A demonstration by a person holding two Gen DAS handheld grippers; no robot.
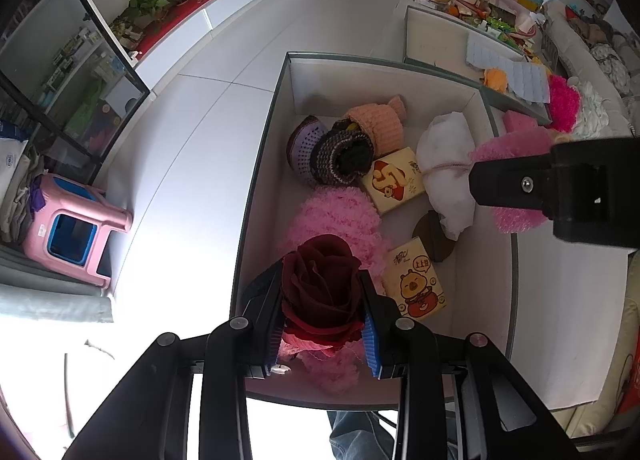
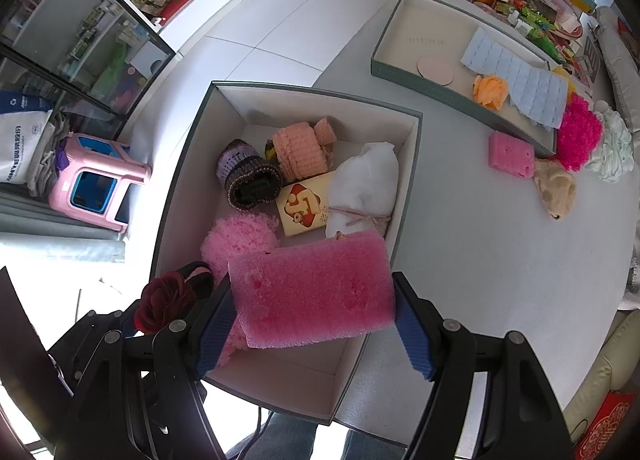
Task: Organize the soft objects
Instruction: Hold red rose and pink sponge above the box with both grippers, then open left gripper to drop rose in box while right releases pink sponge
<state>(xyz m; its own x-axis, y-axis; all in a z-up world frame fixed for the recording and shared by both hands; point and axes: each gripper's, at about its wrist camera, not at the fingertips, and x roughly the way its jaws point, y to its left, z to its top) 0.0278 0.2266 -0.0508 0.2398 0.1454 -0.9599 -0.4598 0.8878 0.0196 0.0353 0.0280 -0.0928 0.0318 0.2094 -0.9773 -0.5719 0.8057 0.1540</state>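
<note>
Our left gripper [image 1: 323,300] clamps the dark rose [image 1: 320,284], our right gripper [image 2: 316,316] the pink foam [image 2: 312,292], lower frame; dropped together into the box [image 2: 408,164], either could snag or bounce out.

L hand-held gripper [image 1: 323,302] points steeply down, jaws pinched tight on a dark red rose [image 1: 318,280], blue ribbed pads pressing both sides of the bloom. R hand-held gripper [image 2: 314,310] also points steeply down, jaws abt half apart, pads clamping the ends of a pink sponge [image 2: 312,292]. Both sit side by side, L one just left of the R.
</note>
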